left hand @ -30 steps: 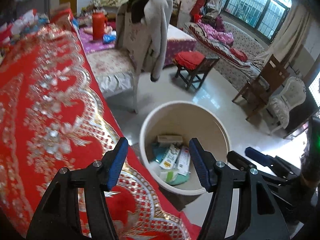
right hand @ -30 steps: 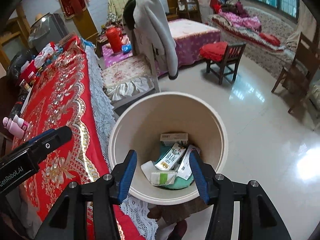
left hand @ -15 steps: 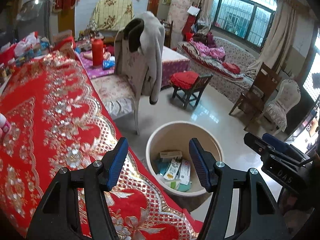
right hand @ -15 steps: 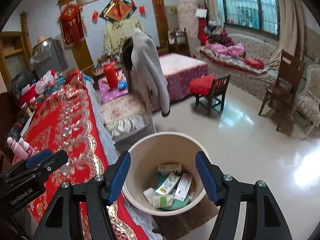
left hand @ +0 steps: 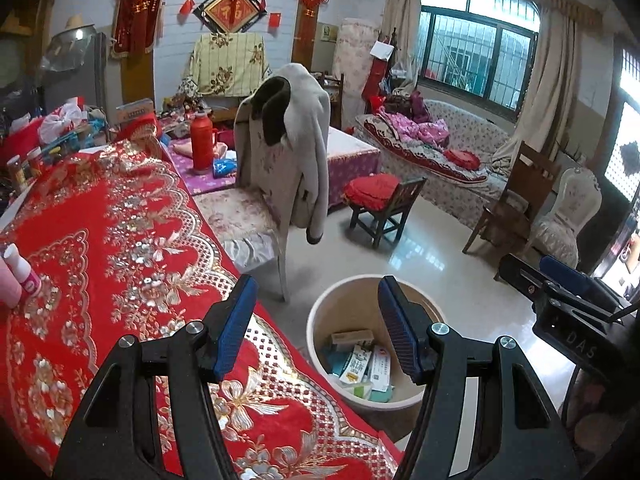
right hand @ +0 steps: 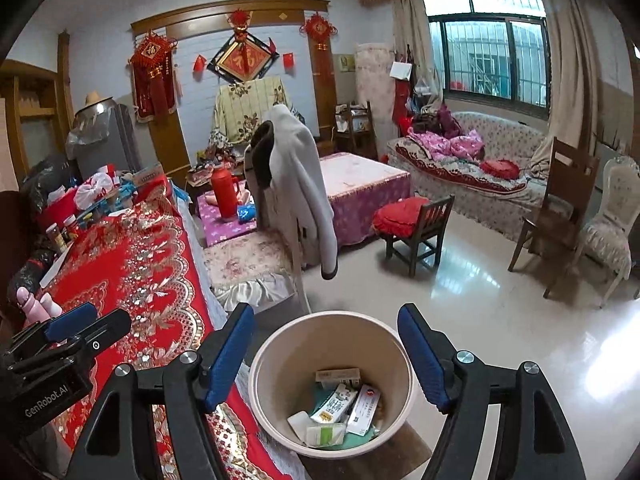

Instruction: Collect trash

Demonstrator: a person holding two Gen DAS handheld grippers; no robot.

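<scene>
A cream round bin (right hand: 276,344) stands on the floor beside the red-clothed table (right hand: 132,264), with several small boxes and packets (right hand: 340,412) lying in its bottom. My right gripper (right hand: 326,360) hovers above the bin with its jaws opening, and nothing is between them. My left gripper (left hand: 316,324) hangs open and empty over the table's edge (left hand: 280,400), the bin (left hand: 332,308) below and to its right. Each gripper shows at the edge of the other's view.
A chair with a grey coat (left hand: 296,152) stands behind the bin. Small pink bottles (left hand: 20,276) sit on the table's left side, and clutter (right hand: 96,196) crowds its far end. A red-cushioned stool (right hand: 412,220), sofa and wooden chairs ring the glossy floor.
Both grippers have risen and tilted up, so the bin looks smaller and more of the room shows. The right gripper's jaws have spread wider. The left jaws keep their gap.
</scene>
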